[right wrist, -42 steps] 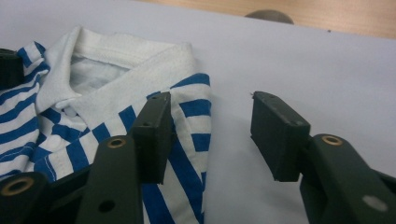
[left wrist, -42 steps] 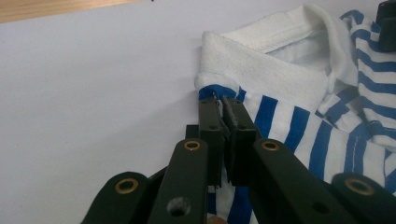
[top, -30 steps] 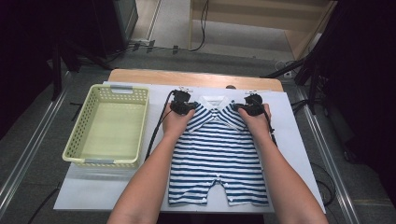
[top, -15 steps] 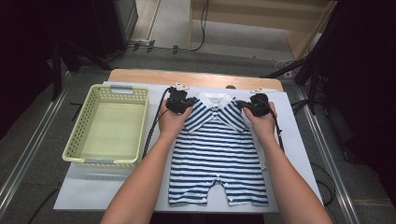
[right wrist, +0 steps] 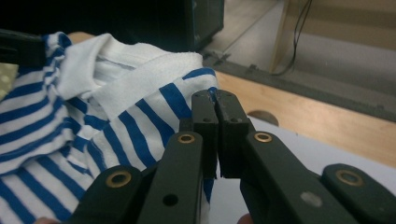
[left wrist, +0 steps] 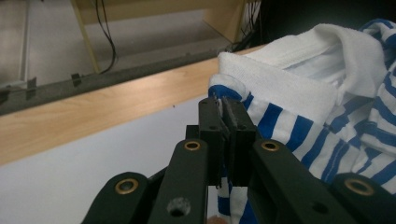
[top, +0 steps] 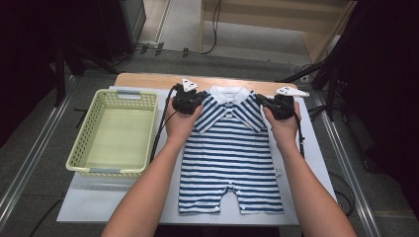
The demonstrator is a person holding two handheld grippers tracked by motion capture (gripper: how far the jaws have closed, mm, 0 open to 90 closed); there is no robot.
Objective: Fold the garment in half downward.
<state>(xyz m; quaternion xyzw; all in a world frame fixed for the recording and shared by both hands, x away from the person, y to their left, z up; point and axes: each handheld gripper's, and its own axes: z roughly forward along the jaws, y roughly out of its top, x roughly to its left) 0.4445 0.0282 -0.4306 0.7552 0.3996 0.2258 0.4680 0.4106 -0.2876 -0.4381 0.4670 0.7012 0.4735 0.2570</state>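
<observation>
Your left claw (top: 193, 101) and right claw (top: 269, 104) each pinch a shoulder of the striped romper (top: 231, 158), one either side of its white collar, likely to lift it evenly. Below the claws it drapes down the table (top: 316, 163). A basket (top: 116, 133) sits beyond your left claw. The pinched cloth edges are hidden between the jaws.

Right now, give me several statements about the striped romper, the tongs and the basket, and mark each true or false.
1. Both tongs, left and right, are shut on the striped romper. True.
2. The basket holds folded clothes. False: nothing lies in it.
3. The romper's collar is white. True.
4. The romper lies inside the basket. False: it lies on the white board beside it.
</observation>
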